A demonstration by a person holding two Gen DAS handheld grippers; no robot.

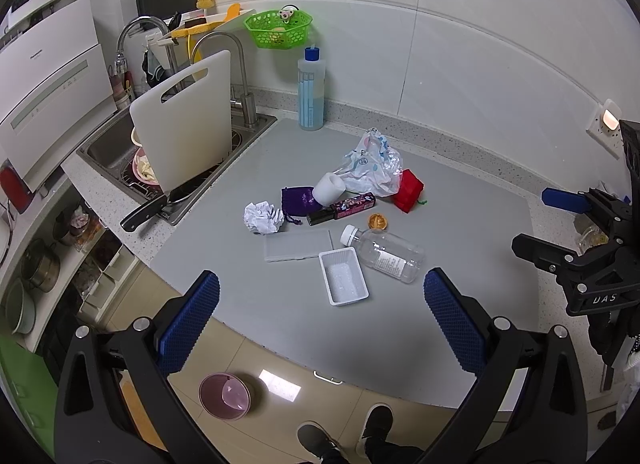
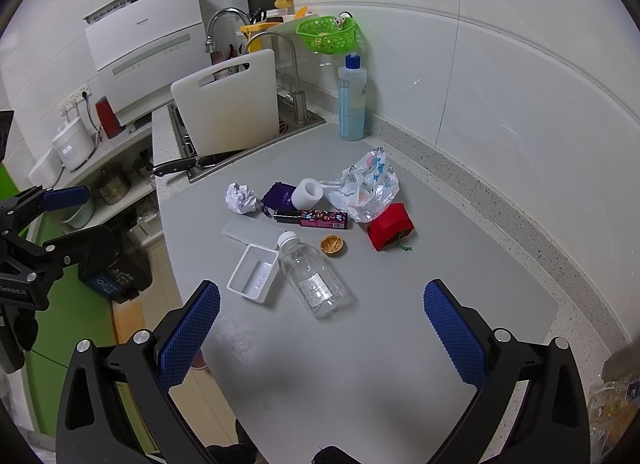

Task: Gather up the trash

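Both our left gripper (image 1: 322, 318) and right gripper (image 2: 322, 324) hang wide open and empty above the counter's near edge, where the clear bottle (image 2: 312, 276) lies nearest the right jaws, cap pointing toward the sink (image 2: 296, 124).

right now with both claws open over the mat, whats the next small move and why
Probably lower the right claw onto the empty clear bottle. It lies on its side nearest that claw, apart from the pile except for the white tray beside it, and both claws hold nothing.
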